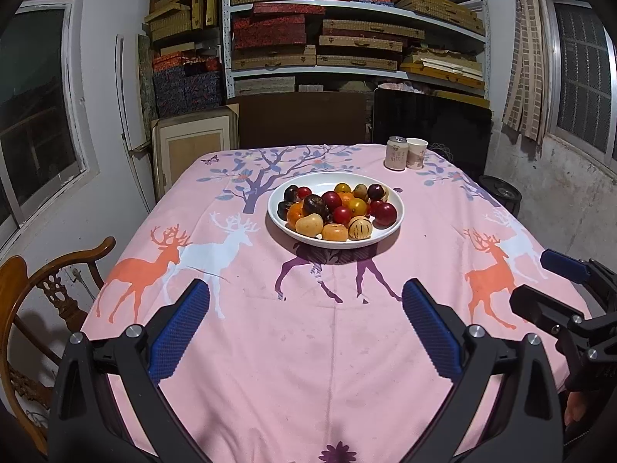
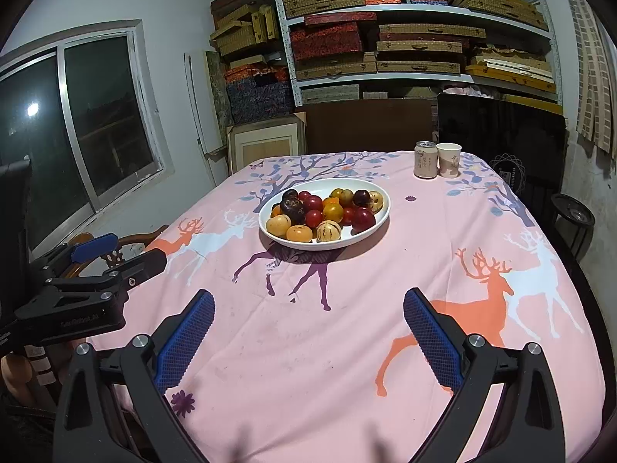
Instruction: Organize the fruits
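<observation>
A white plate (image 1: 393, 193) (image 2: 266, 208) stands in the middle of the pink deer-print tablecloth (image 1: 308, 347) (image 2: 308, 347). It is heaped with several small fruits (image 1: 339, 208) (image 2: 324, 212): red, dark purple, orange, yellow and a pale striped one. My left gripper (image 1: 306, 297) hovers open over the near part of the table, well short of the plate, with nothing between its blue pads. My right gripper (image 2: 308, 305) is likewise open and empty, near the front. Each gripper shows in the other's view: the right gripper (image 1: 555, 285) at the right edge, the left gripper (image 2: 115, 250) at the left edge.
A drink can (image 1: 396, 153) (image 2: 425, 160) and a paper cup (image 1: 417, 153) (image 2: 449, 159) stand at the table's far right. A wooden chair (image 1: 23, 308) sits at the left side. Dark boards and shelves of flat boxes (image 1: 347, 31) stand behind the table.
</observation>
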The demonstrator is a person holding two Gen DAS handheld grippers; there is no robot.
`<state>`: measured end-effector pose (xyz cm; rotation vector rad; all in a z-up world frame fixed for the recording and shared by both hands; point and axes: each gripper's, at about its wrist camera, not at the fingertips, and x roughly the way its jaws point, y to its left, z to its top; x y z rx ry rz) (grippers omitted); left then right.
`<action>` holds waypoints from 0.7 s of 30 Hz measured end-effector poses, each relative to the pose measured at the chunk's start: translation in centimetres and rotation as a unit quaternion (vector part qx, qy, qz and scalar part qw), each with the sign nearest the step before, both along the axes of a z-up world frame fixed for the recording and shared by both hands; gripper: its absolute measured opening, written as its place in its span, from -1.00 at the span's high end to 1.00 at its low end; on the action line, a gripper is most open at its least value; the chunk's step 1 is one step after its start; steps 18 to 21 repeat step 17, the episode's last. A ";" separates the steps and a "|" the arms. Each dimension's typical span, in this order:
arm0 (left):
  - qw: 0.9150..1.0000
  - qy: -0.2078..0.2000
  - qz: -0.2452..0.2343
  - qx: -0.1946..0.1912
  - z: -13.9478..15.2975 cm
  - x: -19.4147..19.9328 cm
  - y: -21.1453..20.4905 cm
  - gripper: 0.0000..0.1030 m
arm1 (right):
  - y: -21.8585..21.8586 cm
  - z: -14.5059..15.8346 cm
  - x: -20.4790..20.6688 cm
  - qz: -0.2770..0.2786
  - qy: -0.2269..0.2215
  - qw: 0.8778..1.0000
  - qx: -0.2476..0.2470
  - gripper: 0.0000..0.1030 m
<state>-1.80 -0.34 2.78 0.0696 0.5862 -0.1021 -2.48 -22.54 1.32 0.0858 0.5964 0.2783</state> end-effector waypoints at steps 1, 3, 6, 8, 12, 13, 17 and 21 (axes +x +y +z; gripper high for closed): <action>1.000 0.000 0.000 0.001 0.0 0.0 0.0 -0.90 | 0.0 0.0 0.0 0.000 0.000 1.000 0.000 -0.92; 1.000 -0.006 0.001 0.006 0.1 0.1 -0.1 -0.90 | 0.1 0.0 0.0 -0.002 0.001 1.000 0.001 -0.92; 1.000 -0.008 -0.002 0.012 0.1 0.0 -0.3 -0.90 | 0.1 -0.1 0.0 -0.002 0.003 1.000 0.001 -0.92; 1.000 -0.008 -0.002 0.013 0.1 0.0 -0.4 -0.90 | 0.1 -0.1 0.0 -0.002 0.003 1.000 0.001 -0.92; 1.000 -0.007 0.002 0.019 0.0 0.1 -0.4 -0.90 | 0.1 -0.2 0.0 -0.002 0.003 1.000 0.001 -0.92; 1.000 -0.005 0.002 0.016 0.0 0.2 -0.4 -0.90 | 0.1 -0.2 0.0 -0.003 0.004 1.000 0.001 -0.92; 1.000 -0.001 0.005 0.011 -0.1 0.4 -0.1 -0.90 | 0.0 -0.3 0.0 -0.004 0.006 1.000 0.001 -0.92; 1.000 -0.001 0.005 0.011 -0.1 0.4 -0.1 -0.90 | 0.0 -0.3 0.0 -0.004 0.006 1.000 0.001 -0.92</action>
